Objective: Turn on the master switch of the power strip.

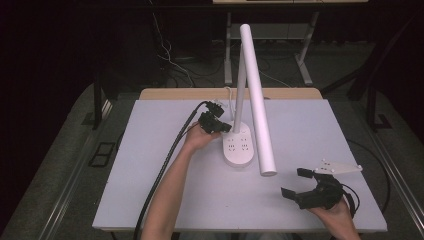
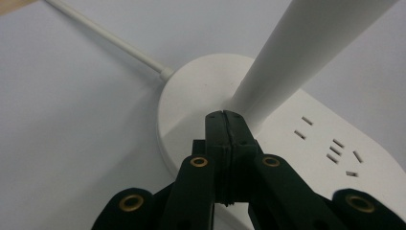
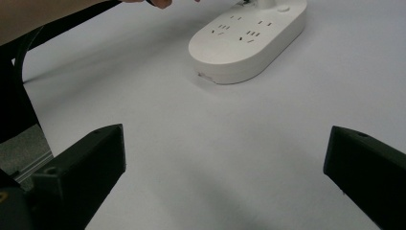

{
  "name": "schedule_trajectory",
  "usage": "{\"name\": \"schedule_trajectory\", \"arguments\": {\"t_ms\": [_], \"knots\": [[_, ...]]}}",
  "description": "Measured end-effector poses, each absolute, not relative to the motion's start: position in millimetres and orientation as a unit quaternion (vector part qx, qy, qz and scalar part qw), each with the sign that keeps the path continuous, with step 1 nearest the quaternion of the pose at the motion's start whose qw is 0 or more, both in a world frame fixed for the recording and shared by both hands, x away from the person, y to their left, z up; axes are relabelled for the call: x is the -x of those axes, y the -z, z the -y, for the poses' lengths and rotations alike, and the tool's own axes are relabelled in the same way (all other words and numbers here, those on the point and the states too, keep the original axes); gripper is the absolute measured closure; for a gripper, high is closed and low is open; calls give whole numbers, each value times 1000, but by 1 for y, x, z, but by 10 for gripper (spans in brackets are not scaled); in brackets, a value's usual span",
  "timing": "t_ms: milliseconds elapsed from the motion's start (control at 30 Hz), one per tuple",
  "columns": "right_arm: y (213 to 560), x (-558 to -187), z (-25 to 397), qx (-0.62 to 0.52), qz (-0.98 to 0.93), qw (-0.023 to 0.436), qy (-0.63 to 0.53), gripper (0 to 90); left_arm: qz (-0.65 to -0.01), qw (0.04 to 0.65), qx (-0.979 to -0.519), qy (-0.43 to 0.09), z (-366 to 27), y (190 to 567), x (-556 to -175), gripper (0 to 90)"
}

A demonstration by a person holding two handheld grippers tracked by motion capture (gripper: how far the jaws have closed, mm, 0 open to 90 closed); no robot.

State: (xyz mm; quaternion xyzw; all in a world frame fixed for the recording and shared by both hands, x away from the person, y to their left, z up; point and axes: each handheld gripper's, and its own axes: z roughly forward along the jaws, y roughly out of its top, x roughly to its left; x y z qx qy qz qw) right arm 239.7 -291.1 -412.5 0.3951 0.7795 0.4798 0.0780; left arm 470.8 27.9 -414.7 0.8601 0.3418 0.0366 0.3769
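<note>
A white desk lamp stands mid-table, its oval base (image 1: pixel 237 147) carrying socket slots, with an upright stem (image 1: pixel 240 85) and a long tube head (image 1: pixel 258 97) slanting down toward the front. My left gripper (image 1: pixel 226 128) is shut, its tips pressed on the base (image 2: pixel 191 91) right at the foot of the stem (image 2: pixel 287 62), nothing between the jaws. My right gripper (image 1: pixel 296 182) hovers open near the front right of the table, apart from the lamp, and its view looks at the base (image 3: pixel 249 38) from a distance.
The white table top (image 1: pixel 150 165) has a wooden strip (image 1: pixel 175 93) along its far edge. The lamp's white cord (image 2: pixel 105 38) runs off the back of the base. My left gripper's black cable (image 1: pixel 165 165) trails across the table's left half.
</note>
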Motion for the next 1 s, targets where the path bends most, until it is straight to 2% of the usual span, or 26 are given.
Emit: {"name": "schedule_trajectory", "arguments": {"t_ms": [367, 667, 1000], "knots": [[412, -239, 291, -395, -780, 79, -480, 1, -346, 379, -858, -33, -29, 417, -470, 900], [411, -237, 290, -391, -780, 81, -482, 1, -346, 355, -867, -46, -26, 417, -468, 900], [411, -238, 291, -393, -779, 82, -482, 1, -355, 357, -862, -57, -23, 418, -464, 900]]}}
